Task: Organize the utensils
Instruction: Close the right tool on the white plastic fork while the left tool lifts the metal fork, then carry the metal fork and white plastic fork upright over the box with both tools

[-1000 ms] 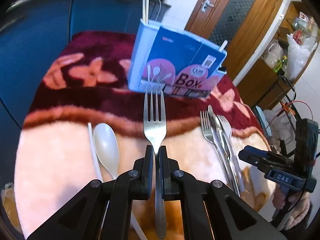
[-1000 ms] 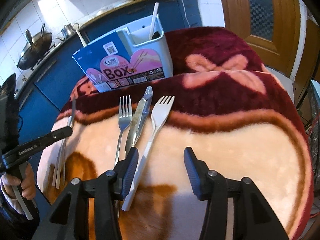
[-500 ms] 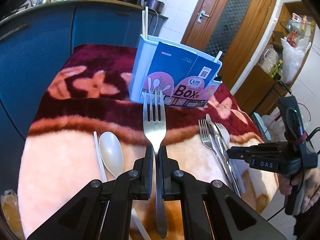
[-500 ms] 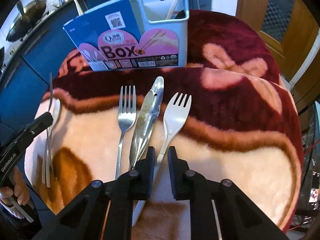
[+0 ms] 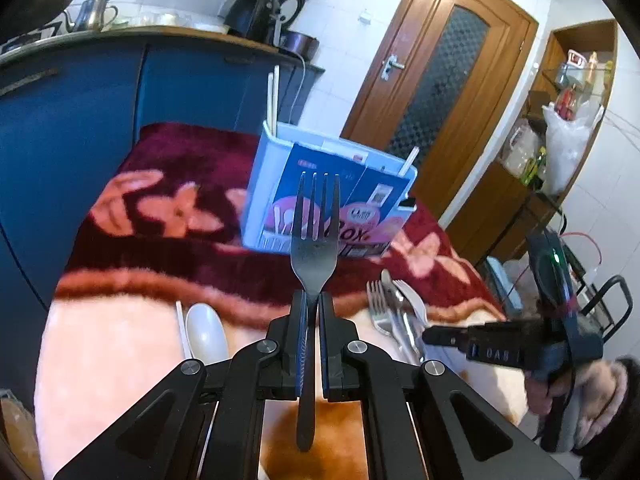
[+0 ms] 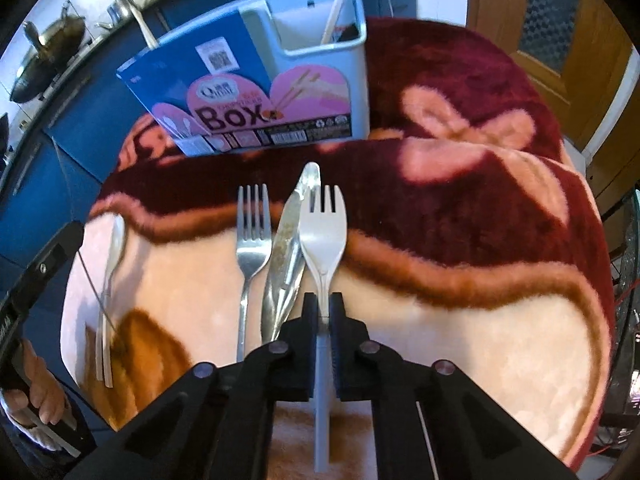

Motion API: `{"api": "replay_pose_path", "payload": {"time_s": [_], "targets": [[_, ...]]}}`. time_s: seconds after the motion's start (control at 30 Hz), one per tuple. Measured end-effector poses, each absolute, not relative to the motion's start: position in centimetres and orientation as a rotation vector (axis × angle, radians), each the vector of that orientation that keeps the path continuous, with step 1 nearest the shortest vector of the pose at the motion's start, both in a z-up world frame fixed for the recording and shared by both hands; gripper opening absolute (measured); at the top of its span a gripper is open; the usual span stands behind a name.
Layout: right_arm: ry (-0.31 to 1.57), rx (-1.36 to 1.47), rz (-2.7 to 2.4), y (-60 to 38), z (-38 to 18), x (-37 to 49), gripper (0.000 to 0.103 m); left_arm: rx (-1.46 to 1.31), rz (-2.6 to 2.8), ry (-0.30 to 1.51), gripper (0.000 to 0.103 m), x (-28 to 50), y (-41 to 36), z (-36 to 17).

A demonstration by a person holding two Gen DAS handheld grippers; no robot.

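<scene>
My left gripper [image 5: 313,300] is shut on a metal fork [image 5: 314,236] and holds it above the table, tines toward the blue utensil box [image 5: 320,192]. My right gripper [image 6: 323,300] is shut on a white plastic fork [image 6: 322,232] and holds it just above the blanket, beside a metal knife [image 6: 286,256] and a second metal fork [image 6: 250,240]. The box [image 6: 256,96] stands behind them with a white stick in its end compartment. The right gripper also shows in the left wrist view [image 5: 430,336].
A white spoon [image 5: 206,332] and white chopsticks [image 5: 182,328] lie on the blanket-covered table [image 6: 480,320] at the left. A blue kitchen counter [image 5: 100,92] stands behind. A wooden door [image 5: 436,80] and a shelf [image 5: 568,120] are at the right.
My right gripper has shut on the white plastic fork and raised it slightly. My left gripper has lifted the metal fork higher, toward the box.
</scene>
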State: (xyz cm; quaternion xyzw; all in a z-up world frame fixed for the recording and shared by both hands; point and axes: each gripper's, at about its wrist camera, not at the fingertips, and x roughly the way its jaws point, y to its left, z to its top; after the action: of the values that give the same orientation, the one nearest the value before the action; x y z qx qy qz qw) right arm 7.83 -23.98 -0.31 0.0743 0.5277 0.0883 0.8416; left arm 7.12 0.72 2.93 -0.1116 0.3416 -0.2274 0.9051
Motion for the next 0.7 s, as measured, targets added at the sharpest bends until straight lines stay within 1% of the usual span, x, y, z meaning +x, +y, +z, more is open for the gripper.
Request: {"api": "replay_pose_path", "payload": {"time_s": [0.33, 0.5, 0.7], "targets": [[0.763, 0.257, 0.227, -24.0, 3.1, 3.4, 0.007, -0.242, -0.487, 0.604, 0.005, 6.5, 0.4, 5.2], [0.674, 0.289, 0.244, -24.1, 3.9, 3.2, 0.007, -0.233, -0.471, 0.569, 0.005, 6.8, 0.3, 6.8], [0.621, 0.330, 0.235, -25.2, 3.8, 2.8, 0.007, -0.227, -0.447, 0.539, 0.005, 7.4, 0.2, 8.7]]}}
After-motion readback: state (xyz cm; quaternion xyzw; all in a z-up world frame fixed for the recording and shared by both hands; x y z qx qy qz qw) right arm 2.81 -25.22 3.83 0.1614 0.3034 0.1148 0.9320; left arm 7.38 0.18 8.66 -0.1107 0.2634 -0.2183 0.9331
